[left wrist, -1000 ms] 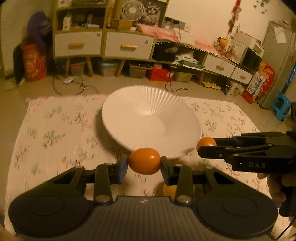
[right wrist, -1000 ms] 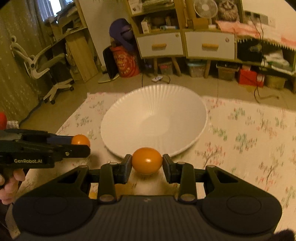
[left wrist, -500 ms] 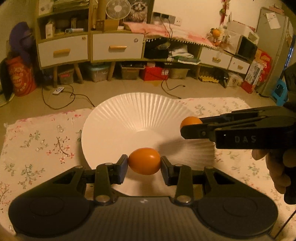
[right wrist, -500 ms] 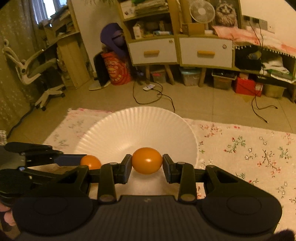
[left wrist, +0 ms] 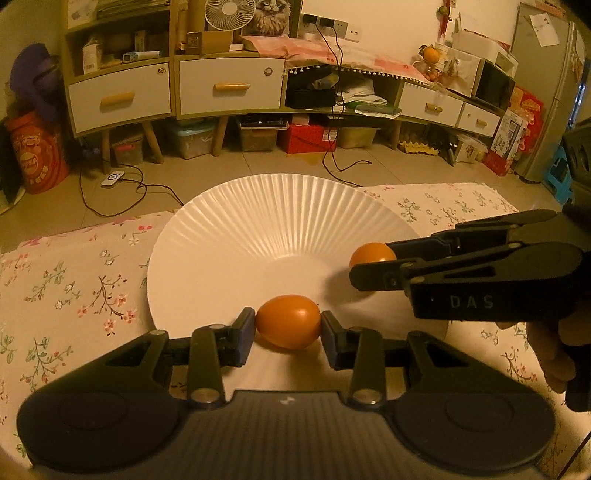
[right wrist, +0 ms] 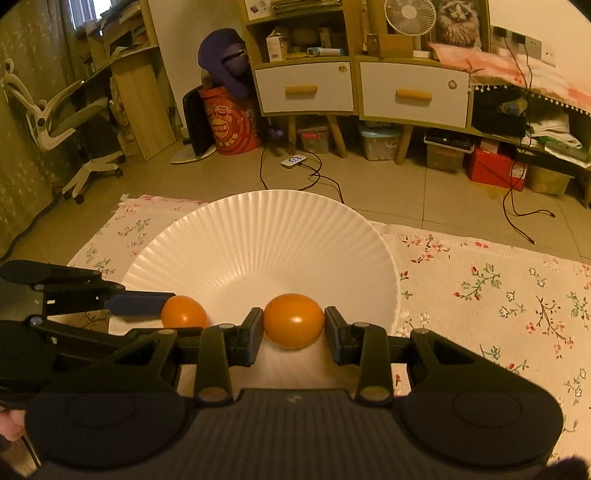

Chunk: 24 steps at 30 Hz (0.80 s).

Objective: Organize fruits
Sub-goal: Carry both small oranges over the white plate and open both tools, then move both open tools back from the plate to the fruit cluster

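Orange fruit point(left wrist: 288, 321) sits clamped between left gripper's point(left wrist: 288, 328) fingers point(left wrist: 243, 332).

Got two small orange fruits, smooth and egg-shaped. One orange fruit point(left wrist: 288, 322) is pinched in my left gripper point(left wrist: 288, 326), the other orange fruit point(right wrist: 294, 320) in my right gripper point(right wrist: 294, 325). Both sit low over the near side of the ribbed white plate point(left wrist: 277, 221).

Floor: beige tiles point(right wrist: 424, 206), cables trailing.
Top centre: white-drawered sideboard point(left wrist: 229, 86), fan point(left wrist: 229, 14) above.
Upper left: office chair point(right wrist: 70, 122).
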Tool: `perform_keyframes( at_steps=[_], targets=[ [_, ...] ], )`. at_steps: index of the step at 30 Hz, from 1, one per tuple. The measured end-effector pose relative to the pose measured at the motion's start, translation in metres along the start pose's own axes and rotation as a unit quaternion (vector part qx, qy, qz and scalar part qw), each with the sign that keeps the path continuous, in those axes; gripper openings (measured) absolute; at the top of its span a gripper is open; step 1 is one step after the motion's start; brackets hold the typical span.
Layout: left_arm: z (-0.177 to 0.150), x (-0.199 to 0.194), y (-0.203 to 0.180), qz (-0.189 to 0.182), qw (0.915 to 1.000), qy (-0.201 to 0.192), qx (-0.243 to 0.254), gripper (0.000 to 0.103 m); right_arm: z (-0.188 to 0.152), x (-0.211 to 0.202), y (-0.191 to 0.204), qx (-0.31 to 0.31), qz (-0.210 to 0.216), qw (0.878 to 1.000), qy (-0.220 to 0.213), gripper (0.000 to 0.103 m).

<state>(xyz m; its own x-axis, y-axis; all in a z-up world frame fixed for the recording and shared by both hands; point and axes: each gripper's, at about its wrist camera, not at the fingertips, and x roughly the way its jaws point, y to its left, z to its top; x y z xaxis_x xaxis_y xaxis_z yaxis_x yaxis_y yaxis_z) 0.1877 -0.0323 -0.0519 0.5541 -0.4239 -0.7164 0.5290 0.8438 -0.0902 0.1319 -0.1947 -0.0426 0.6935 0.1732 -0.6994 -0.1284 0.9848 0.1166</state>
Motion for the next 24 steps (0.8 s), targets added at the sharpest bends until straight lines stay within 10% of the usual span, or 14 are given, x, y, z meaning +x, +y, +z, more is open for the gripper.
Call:
perform_keyframes(
  at_steps=[10, 24],
  targets=[
    [0.002, -0.019, -0.007, -0.002, 0.9999, -0.012, 0.0, 0.083, 0.005, -0.022, -0.003, 0.015, -0.004, 1.0, -0.025, 0.064],
    [-0.007, -0.078, -0.023, 0.011, 0.9996, -0.026, -0.007, 0.103, -0.003, -0.085, 0.019, 0.012, -0.009, 0.998, -0.062, 0.088]
  ],
)
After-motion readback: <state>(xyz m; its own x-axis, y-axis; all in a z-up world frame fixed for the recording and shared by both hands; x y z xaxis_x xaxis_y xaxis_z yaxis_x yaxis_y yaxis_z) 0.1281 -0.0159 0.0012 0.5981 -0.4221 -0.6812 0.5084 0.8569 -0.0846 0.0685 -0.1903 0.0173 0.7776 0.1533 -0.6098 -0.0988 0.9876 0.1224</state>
